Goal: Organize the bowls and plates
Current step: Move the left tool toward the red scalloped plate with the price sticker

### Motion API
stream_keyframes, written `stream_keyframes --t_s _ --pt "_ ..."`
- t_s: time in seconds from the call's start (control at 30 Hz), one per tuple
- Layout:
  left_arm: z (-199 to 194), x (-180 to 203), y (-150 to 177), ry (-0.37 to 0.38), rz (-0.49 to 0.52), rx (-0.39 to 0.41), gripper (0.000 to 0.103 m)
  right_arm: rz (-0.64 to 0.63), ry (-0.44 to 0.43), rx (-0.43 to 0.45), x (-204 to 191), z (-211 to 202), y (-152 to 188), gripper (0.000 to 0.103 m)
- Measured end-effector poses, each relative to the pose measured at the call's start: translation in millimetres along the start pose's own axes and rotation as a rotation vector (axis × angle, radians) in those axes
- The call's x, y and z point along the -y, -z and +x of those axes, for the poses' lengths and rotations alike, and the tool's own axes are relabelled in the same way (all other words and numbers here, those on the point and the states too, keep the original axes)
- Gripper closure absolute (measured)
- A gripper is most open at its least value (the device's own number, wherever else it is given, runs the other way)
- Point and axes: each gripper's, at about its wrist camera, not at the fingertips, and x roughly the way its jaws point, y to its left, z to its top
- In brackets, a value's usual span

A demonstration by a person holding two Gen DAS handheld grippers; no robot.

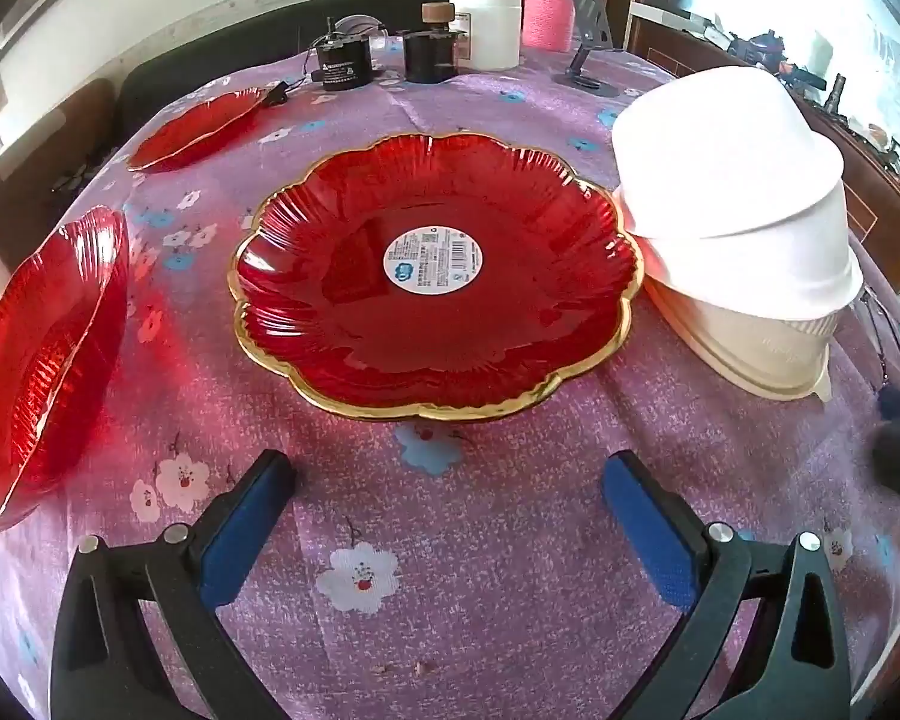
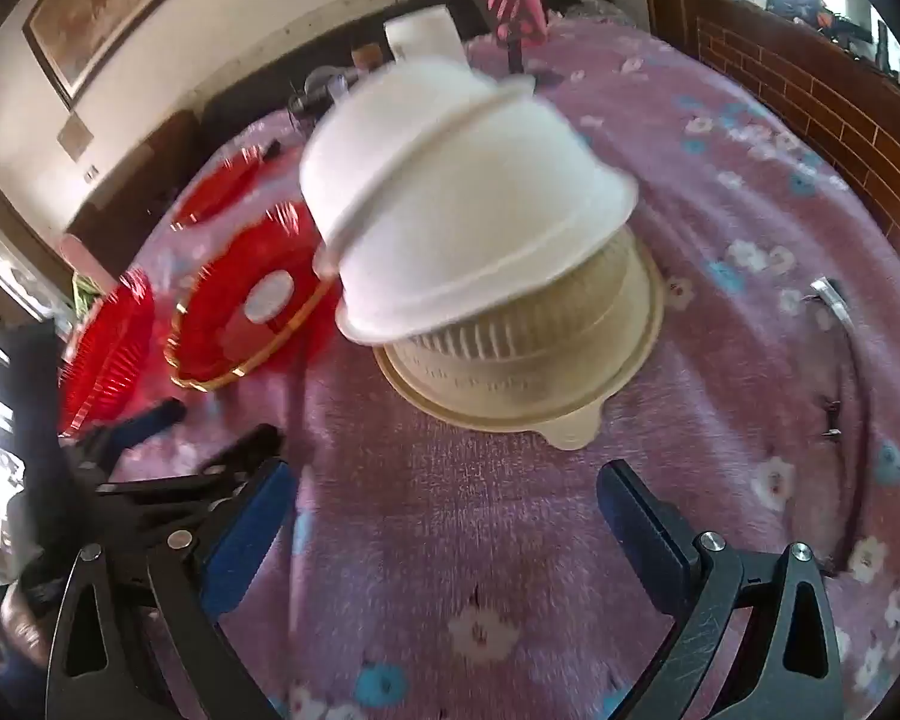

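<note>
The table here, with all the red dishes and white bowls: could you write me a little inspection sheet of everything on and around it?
Surface: table under a purple flowered cloth.
Job's things: gold-rimmed red plate in the middle; two more red plates to its left; upturned white bowls stacked on a cream strainer basket.
Clutter: white jar, pink bottle, dark containers at the far edge.
Grippers: left gripper and right gripper open, holding nothing.
Cables: thin black lead near the far containers.
Surroundings: framed picture on the wall, brick ledge.
</note>
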Motion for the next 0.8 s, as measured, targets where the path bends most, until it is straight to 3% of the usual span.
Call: stream_keyframes --t_s 0.13,0.27,0.33,0.4,0.47,0.53,0.57,0.63,0.7,0.8 --pt "1.3 0.6 -0.9 -0.001 0.001 0.000 0.000 0.026 -0.120 0.061 4.0 -22.8 -10.4 0.001" --pt "0.6 0.3 -0.5 0.001 -0.001 0.000 0.000 0.157 -0.220 -0.086 13.5 17.3 -30.1 0.001" --pt "0.5 0.3 -0.3 0.001 0.001 -0.001 0.000 0.183 -0.256 -0.074 6.2 19.6 -51.6 0.003" --pt "-1.5 -0.6 0.6 0.031 0.046 -0.025 0.000 0.147 -0.241 0.025 -7.1 7.2 -81.2 0.003" --pt "-2.6 -2.1 0.1 0.060 0.091 -0.052 0.000 0.098 -0.290 0.194 -19.8 -16.7 -116.9 0.003" --pt "-8.1 -13.4 4.7 0.073 0.062 -0.040 0.000 0.039 -0.334 0.319 -30.9 -41.8 -128.2 0.003" --pt "-12.9 -19.5 5.5 0.091 0.043 -0.033 0.000 0.000 -0.294 0.386 -39.2 -57.8 -129.0 0.003" --pt "-27.7 -34.0 8.8 0.160 -0.004 0.029 0.000 -0.025 -0.249 0.350 -47.9 -63.0 -121.6 0.003" --pt "-37.3 -48.9 10.5 0.210 -0.053 0.042 0.000 -0.047 -0.284 0.295 -53.1 -56.2 -103.7 0.003" --pt "-44.2 -60.3 5.3 0.213 -0.069 0.052 0.001 -0.081 -0.242 0.189 -61.8 -35.4 -75.4 0.003"
